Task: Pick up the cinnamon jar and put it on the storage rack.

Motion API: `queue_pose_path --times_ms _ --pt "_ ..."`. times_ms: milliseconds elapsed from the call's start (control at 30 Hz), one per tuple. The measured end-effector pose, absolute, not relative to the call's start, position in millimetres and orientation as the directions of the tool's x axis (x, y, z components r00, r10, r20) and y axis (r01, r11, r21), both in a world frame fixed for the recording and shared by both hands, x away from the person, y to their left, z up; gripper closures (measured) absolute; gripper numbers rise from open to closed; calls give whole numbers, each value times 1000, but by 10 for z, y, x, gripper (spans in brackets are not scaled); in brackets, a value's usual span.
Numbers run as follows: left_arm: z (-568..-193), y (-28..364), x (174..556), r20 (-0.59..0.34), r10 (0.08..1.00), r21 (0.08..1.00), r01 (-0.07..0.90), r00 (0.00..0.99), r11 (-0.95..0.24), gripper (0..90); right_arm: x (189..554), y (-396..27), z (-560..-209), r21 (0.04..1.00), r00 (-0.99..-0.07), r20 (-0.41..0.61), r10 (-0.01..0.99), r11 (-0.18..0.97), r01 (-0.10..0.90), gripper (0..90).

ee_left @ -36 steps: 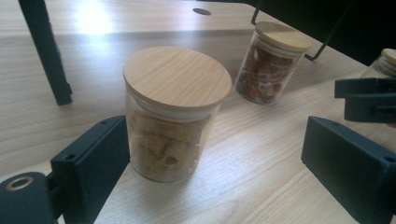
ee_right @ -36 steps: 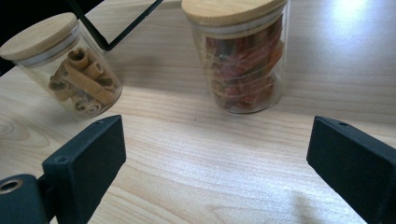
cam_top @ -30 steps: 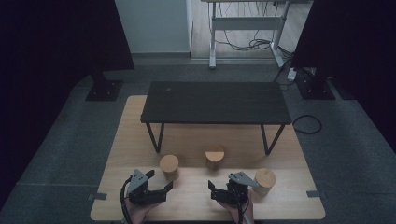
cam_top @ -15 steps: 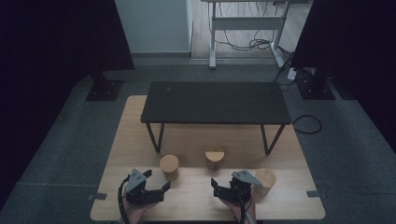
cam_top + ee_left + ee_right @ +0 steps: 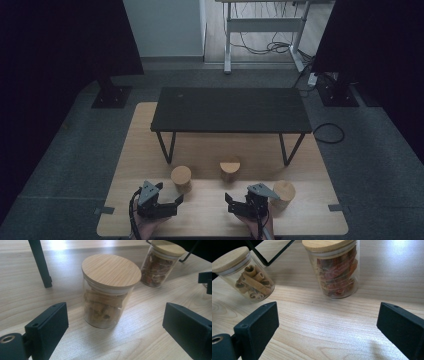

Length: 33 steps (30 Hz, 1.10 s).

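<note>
Three glass jars with round wooden lids stand on a light wooden board (image 5: 210,220). The left jar (image 5: 181,176) holds cinnamon sticks (image 5: 105,307) and stands just beyond my left gripper (image 5: 175,206), whose jaws are open, apart from the glass (image 5: 115,315). The middle jar (image 5: 230,168) holds reddish dried pieces (image 5: 337,272) and stands ahead of my open right gripper (image 5: 229,204) (image 5: 327,315), with bare wood between the jaws. The cinnamon jar (image 5: 244,275) lies to its left. A third jar (image 5: 283,192) stands beside the right gripper.
A low black table (image 5: 230,110) on thin black legs (image 5: 41,265) stands on the board behind the jars. Beyond it are a metal desk frame (image 5: 260,35) with cables, black stand bases (image 5: 111,96), and dark curtains on both sides. Grey carpet surrounds the board.
</note>
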<state>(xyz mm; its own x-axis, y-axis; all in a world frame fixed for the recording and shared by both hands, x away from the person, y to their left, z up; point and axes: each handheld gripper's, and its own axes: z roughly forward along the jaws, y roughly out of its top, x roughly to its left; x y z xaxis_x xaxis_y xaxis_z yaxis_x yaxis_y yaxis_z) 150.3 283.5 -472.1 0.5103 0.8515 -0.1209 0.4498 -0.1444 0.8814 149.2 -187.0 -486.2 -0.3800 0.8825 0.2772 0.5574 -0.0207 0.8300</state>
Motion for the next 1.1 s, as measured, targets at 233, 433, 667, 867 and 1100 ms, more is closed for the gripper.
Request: queue_pose_path --times_ms 233,433,667,867,1100 --pt "-4769 2764 1584 -106 853 878 451 511 -161 56 1513 -1882 -4863 828 -388 277 879 -14 560 35" --pt "-4797 2692 1676 -88 848 874 448 523 -185 56 1522 -1908 -4869 831 -400 277 874 -10 556 38" --pt "-4828 2659 1749 -78 844 870 449 531 -202 54 1553 -1979 -4885 842 -439 278 854 3 539 41" --pt "-4821 2604 1831 -55 839 868 442 542 -228 53 1555 -1971 -4891 842 -446 273 853 13 539 40" --pt "-4824 2562 1919 -44 842 861 447 538 -241 54 1563 -1951 -4891 837 -446 265 855 25 546 40"
